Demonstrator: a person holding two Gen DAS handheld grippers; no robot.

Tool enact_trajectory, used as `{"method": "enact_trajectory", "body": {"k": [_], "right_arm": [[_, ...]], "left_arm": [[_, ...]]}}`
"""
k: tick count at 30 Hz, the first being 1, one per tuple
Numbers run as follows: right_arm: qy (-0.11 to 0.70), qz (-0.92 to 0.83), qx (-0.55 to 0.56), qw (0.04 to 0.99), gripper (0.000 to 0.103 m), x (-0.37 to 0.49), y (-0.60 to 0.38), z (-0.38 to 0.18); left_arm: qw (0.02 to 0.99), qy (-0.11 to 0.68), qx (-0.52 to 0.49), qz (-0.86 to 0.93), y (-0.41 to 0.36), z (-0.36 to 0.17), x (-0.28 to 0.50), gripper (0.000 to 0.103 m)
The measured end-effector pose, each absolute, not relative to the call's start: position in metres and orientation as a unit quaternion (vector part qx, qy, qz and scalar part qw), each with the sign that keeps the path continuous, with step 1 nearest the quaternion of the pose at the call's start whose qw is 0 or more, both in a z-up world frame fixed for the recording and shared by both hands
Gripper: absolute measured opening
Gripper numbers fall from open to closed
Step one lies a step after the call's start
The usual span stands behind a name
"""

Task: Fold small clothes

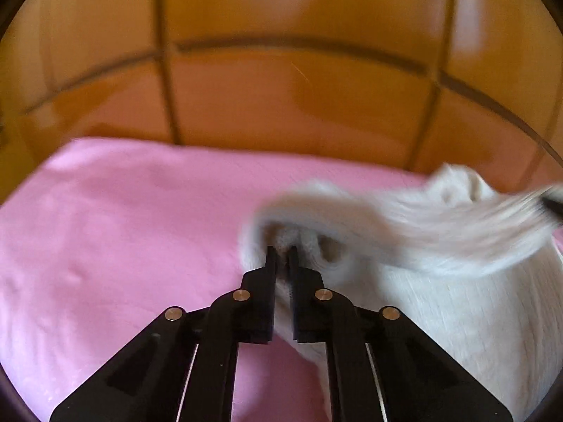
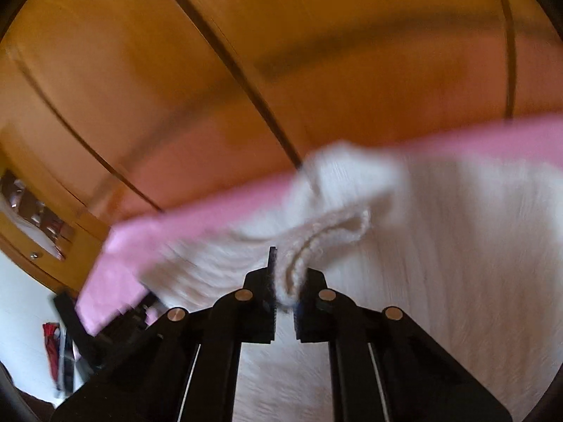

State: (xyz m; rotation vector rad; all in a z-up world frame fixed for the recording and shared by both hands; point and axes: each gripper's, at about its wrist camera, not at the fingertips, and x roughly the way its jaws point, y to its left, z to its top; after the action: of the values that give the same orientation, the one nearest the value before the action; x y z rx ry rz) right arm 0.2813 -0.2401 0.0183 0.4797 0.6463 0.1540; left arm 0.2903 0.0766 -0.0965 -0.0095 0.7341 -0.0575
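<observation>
Left gripper (image 1: pixel 282 251): jaws closed to a narrow slit, pinching a bunched edge of the white garment (image 1: pixel 457 302). The cloth wells up just past the tips and fills the gap between the two jaws. From there it spreads to the right of the jaws and down toward the lower right of the left wrist view. A lifted band of it runs off to the right, badly blurred. At the far right end of that band a dark shape shows; I cannot tell what it is.

To the left of and ahead of these jaws lies the pink sheet (image 1: pixel 116 228), smooth with a few shallow dimples, nothing on it there. Beyond its far edge stands a wall of orange wooden panels (image 1: pixel 299 98) with dark seams.

Right gripper (image 2: pixel 285 263): jaws closed on a folded hem of the same garment (image 2: pixel 457 246), which shows as a knit rib doubled over between the tips. The right jaw tip is hidden behind the hem. Cloth hangs beneath and to the right of the jaws, filling most of that side.

Ahead of and left of the jaws a strip of the pink sheet (image 2: pixel 211 218) runs tilted across the right wrist view, with the wooden panels (image 2: pixel 246 52) behind it. At lower left, below the sheet's edge, there are a dark frame and something red (image 2: pixel 51 337), both too blurred to identify. Nothing blocks either gripper besides the cloth itself.
</observation>
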Motion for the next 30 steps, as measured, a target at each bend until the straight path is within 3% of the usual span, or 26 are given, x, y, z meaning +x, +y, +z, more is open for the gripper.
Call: {"method": "enact_trajectory", "body": {"k": [3,5,11,15,21,22,23,25,27,30], "right_arm": [[0.192,0.093,0.219,0.952,0.006,0.241,-0.247,0.064],[0.17,0.071,0.2,0.962,0.006,0.226,-0.253,0.066],[0.336,0.007,0.232,0.913,0.006,0.245,-0.302,-0.05],[0.335,0.009,0.281,0.899,0.006,0.231,-0.325,-0.08],[0.287,0.032,0.304,0.908,0.006,0.215,-0.334,-0.06],[0.278,0.04,0.306,0.91,0.006,0.209,-0.335,-0.056],[0.272,0.047,0.305,0.912,0.006,0.205,-0.333,-0.051],[0.268,0.054,0.292,0.917,0.006,0.194,-0.334,-0.048],[0.27,0.055,0.287,0.917,0.006,0.186,-0.335,-0.052],[0.272,0.051,0.291,0.916,0.006,0.177,-0.341,-0.063]], "left_arm": [[0.943,0.331,-0.005,0.023,0.08,-0.092,0.277,0.0],[0.942,0.331,0.006,0.056,0.082,-0.098,0.268,0.0],[0.907,0.407,-0.092,-0.061,0.099,-0.13,0.258,0.0],[0.916,0.383,-0.077,-0.093,0.098,-0.116,0.254,0.0],[0.916,0.366,-0.025,-0.16,0.083,-0.096,0.266,0.0],[0.916,0.363,-0.03,-0.17,0.082,-0.09,0.266,0.009],[0.915,0.361,-0.04,-0.175,0.083,-0.084,0.268,0.042],[0.922,0.344,-0.071,-0.165,0.093,-0.075,0.277,0.073],[0.92,0.341,-0.093,-0.17,0.099,-0.068,0.289,0.073],[0.888,0.416,-0.087,-0.175,0.089,-0.071,0.331,0.073]]}}
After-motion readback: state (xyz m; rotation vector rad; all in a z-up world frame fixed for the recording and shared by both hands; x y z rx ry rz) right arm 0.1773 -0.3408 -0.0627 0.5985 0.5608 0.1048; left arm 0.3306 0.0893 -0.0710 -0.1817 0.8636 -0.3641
